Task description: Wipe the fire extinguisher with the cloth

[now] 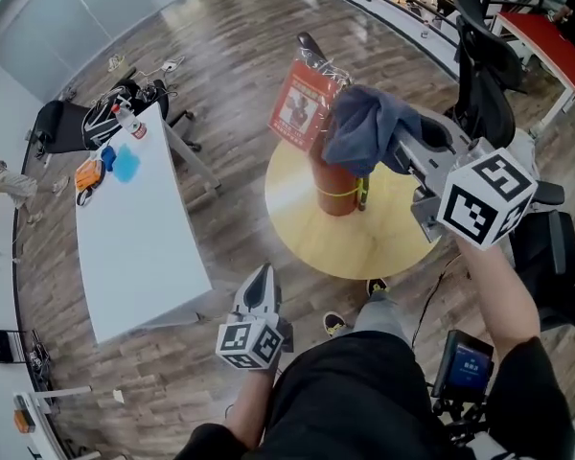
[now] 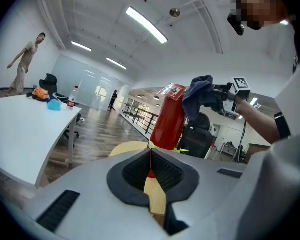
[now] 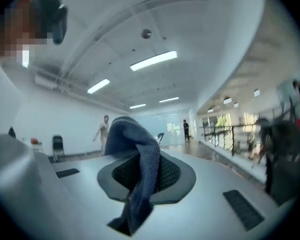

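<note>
One red-and-white tag (image 1: 297, 103) is hanging on the red fire extinguisher (image 1: 337, 185), its print too small to read. The extinguisher is standing near the middle of a round yellow table (image 1: 297, 220) on wood-plank flooring (image 1: 220, 65). The right gripper (image 3: 140, 176) is clenching a blue-grey cloth (image 1: 364, 127) at the extinguisher's top, while the left gripper (image 1: 261, 278) is hanging closed and empty off the table's near edge.

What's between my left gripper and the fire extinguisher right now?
Head view: only bare wooden floor and the near edge of the round yellow table separate the left gripper from the fire extinguisher.

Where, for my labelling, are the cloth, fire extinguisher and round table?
cloth (image 1: 364, 127), head view, bunched blue fabric
fire extinguisher (image 1: 333, 202), head view, red lower body
round table (image 1: 364, 247), head view, bare yellow top
</note>
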`<move>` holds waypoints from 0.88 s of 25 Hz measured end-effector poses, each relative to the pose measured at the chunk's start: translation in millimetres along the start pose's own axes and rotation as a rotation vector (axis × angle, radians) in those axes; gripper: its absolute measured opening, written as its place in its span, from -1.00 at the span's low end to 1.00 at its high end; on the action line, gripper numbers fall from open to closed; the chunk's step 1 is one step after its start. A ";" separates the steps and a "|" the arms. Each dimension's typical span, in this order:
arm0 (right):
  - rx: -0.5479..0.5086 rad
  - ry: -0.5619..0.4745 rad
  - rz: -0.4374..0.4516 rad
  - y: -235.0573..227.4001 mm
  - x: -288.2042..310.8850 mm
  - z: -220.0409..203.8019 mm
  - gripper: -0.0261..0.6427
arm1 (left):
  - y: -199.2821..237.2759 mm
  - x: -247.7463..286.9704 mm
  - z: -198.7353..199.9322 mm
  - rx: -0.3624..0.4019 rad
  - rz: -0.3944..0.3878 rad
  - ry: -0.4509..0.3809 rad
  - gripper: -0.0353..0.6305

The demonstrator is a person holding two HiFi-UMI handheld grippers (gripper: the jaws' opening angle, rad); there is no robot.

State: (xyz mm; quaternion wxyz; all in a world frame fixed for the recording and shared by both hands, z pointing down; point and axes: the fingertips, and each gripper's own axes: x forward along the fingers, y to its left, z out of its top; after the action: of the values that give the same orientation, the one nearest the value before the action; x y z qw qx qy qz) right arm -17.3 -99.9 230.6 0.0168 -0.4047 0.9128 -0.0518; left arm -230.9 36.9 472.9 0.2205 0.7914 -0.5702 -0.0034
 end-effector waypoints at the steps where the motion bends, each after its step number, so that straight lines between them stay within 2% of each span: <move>1: -0.144 0.032 -0.032 -3.7 4.0 1.8 -0.75 | -0.6 0.6 -1.0 -0.002 0.000 0.000 -0.82; 3: -0.335 0.110 -0.058 -0.4 12.6 -21.8 -0.75 | -2.2 0.4 -4.6 -0.008 -0.002 0.004 -0.82; 4: -0.376 0.111 -0.069 3.7 12.2 -35.3 -0.75 | -2.8 -0.6 -6.0 -0.011 -0.002 0.005 -0.82; 6: -0.386 0.082 -0.096 6.7 3.7 -55.7 -0.75 | -2.9 -0.9 -6.3 -0.014 -0.003 0.003 -0.82; 9: -0.288 0.146 -0.092 -5.8 -1.2 -107.4 -0.75 | -2.6 5.4 -9.9 -0.014 -0.007 0.009 -0.82; 11: -0.206 0.289 -0.062 -9.8 3.1 -173.3 -0.75 | -4.7 6.5 -19.6 -0.014 -0.010 0.030 -0.82; 13: -0.161 0.474 -0.026 -6.0 11.5 -253.4 -0.75 | -11.3 8.3 -28.7 -0.015 -0.021 0.050 -0.82; 16: -0.112 0.663 -0.057 -20.3 28.8 -345.4 -0.75 | -24.1 12.3 -31.1 -0.007 -0.039 0.054 -0.82; 19: -0.001 0.683 -0.109 -39.3 19.0 -374.9 -0.75 | -35.8 8.9 -25.4 0.001 -0.041 0.033 -0.82; 22: 0.041 0.634 -0.030 -32.7 -3.3 -365.5 -0.75 | -40.2 9.3 -23.0 0.003 -0.021 0.022 -0.82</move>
State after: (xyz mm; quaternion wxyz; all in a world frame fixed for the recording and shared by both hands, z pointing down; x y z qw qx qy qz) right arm -17.5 -89.7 597.4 -0.2613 -0.3814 0.8652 -0.1939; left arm -185.5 46.6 481.7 0.2255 0.7975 -0.5596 0.0037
